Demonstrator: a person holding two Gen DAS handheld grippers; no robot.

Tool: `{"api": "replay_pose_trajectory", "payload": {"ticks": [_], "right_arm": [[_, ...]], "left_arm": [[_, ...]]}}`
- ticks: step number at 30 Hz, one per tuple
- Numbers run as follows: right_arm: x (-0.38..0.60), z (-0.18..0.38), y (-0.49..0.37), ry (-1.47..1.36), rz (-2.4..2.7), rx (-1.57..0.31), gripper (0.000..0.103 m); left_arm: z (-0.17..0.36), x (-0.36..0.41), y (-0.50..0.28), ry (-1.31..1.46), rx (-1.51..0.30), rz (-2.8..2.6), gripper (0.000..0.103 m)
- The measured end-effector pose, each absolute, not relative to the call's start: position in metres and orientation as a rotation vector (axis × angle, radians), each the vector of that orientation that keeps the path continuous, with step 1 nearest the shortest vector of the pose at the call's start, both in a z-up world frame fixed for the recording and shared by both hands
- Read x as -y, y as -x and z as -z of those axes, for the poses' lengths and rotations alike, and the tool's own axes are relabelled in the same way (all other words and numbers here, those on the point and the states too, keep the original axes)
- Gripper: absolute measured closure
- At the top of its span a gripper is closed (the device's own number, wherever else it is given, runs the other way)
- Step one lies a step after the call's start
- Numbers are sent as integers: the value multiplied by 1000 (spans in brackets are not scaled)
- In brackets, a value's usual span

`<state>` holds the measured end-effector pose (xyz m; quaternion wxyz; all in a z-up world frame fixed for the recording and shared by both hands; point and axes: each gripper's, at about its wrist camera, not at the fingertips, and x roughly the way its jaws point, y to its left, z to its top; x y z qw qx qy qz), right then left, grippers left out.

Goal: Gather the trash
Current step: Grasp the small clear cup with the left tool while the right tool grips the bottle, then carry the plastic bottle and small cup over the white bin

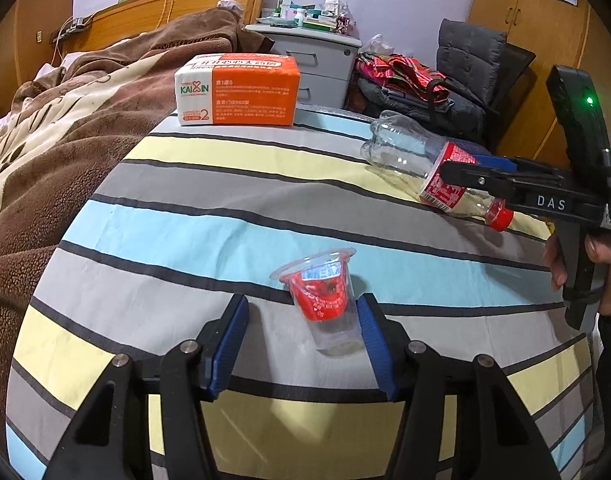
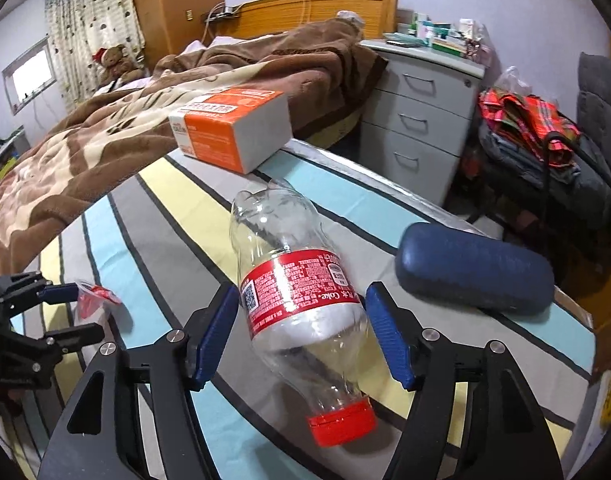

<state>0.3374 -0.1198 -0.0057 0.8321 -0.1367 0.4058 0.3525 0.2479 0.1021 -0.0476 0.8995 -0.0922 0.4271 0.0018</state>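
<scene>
A clear plastic cup with a red label [image 1: 325,300] lies on the striped bedsheet [image 1: 209,216]. My left gripper [image 1: 303,312] is open, its blue pads on either side of the cup, the right pad close to it. An empty clear cola bottle with a red label and red cap [image 2: 301,304] lies on the sheet between the open pads of my right gripper [image 2: 301,316]. The bottle also shows in the left wrist view [image 1: 429,172], with the right gripper [image 1: 481,172] around it. The cup [image 2: 91,300] and left gripper [image 2: 71,312] show at the left of the right wrist view.
An orange and white box [image 1: 237,90] lies at the far end of the sheet beside a brown blanket [image 1: 65,128]. A dark blue glasses case [image 2: 475,272] lies right of the bottle near the bed edge. A grey drawer unit [image 2: 417,120] and a clothes pile [image 2: 537,136] stand beyond.
</scene>
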Motion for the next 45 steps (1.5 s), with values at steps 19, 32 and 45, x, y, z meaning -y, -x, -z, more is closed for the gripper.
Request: {"api": "replay_pose_trajectory", "payload": {"ticks": [19, 32, 45], "right_arm": [[125, 2, -293, 246, -579, -908, 35], [163, -25, -225, 158, -456, -831, 35], [212, -45, -174, 71, -327, -761, 35]], "left_arm": [[46, -99, -242, 204, -894, 23, 76], [18, -60, -206, 155, -857, 104, 76], [-7, 8, -174, 79, -831, 235, 76]]}}
